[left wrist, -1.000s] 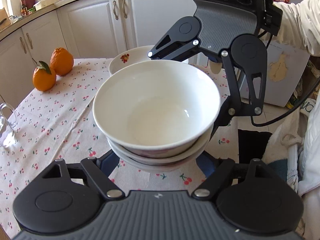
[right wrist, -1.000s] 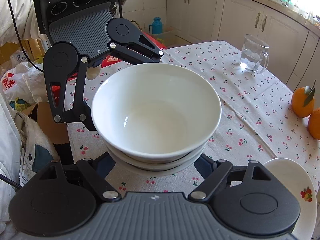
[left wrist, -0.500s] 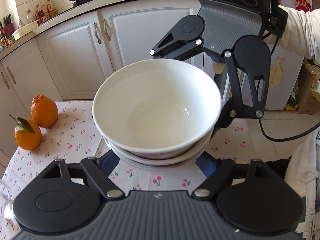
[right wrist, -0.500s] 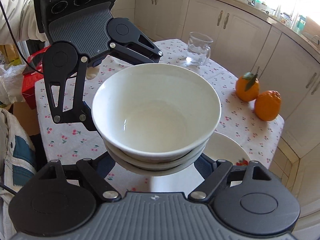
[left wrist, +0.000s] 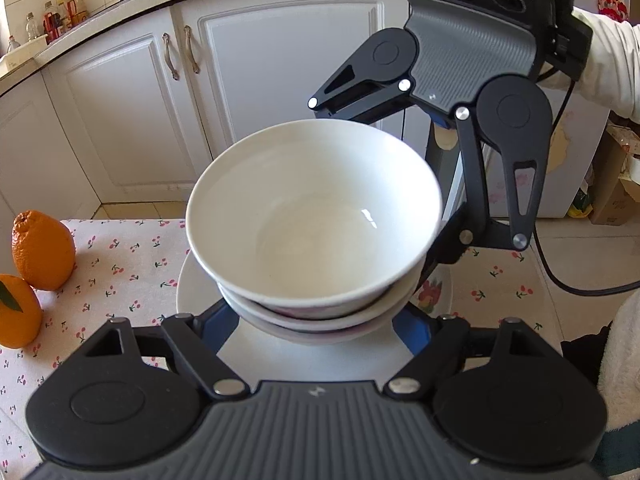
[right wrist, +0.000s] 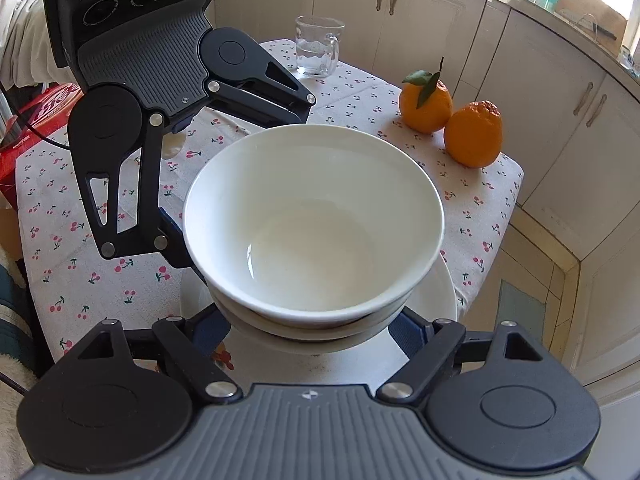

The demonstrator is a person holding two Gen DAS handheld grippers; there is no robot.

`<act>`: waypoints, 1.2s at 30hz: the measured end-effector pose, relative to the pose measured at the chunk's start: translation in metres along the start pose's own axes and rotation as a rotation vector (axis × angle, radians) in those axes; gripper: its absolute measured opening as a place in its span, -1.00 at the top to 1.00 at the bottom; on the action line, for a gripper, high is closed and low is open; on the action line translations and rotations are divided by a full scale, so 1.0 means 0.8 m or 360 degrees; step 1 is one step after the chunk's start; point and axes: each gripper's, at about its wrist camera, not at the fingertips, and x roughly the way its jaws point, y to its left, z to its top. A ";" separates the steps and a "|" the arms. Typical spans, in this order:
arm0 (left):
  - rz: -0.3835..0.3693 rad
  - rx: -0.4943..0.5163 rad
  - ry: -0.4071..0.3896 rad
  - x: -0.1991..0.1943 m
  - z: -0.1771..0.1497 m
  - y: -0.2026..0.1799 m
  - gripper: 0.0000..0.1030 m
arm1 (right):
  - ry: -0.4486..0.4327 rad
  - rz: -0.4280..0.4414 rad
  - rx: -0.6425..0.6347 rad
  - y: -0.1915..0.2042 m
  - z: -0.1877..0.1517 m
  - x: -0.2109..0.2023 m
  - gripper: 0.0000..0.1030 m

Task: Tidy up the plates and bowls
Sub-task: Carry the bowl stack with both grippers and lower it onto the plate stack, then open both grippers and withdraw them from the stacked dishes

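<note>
Bowls (left wrist: 316, 236), nested white in a stack, are hanging above a white plate (left wrist: 200, 296) on the cherry-print bench (right wrist: 80, 280), near its edge. Left gripper (left wrist: 316, 320) and right gripper (right wrist: 312, 332) are facing each other, each with its jaws closing on the lower part of the stack from opposite sides. Two oranges (right wrist: 452, 120) and a glass mug (right wrist: 318, 46) are sitting further back.

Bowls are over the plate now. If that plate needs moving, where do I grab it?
Pinch the plate at its upturned rim, coming in low from the side nearest the edge of the cloth. It lies flat there, so probably only the rim offers purchase, and the bowls hang over its middle.
</note>
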 end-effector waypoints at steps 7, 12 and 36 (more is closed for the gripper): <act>0.0002 -0.0005 -0.0001 0.004 0.002 0.002 -0.61 | -0.0010 0.0007 0.0036 -0.007 -0.007 0.001 -0.72; 0.0009 -0.0011 -0.0006 0.006 0.003 0.004 -0.61 | -0.0013 0.0004 0.0049 -0.009 -0.007 0.002 -0.72; 0.1138 -0.0769 -0.0178 -0.121 -0.018 -0.139 -0.97 | -0.0003 -0.0776 0.0818 0.115 -0.035 -0.064 -1.00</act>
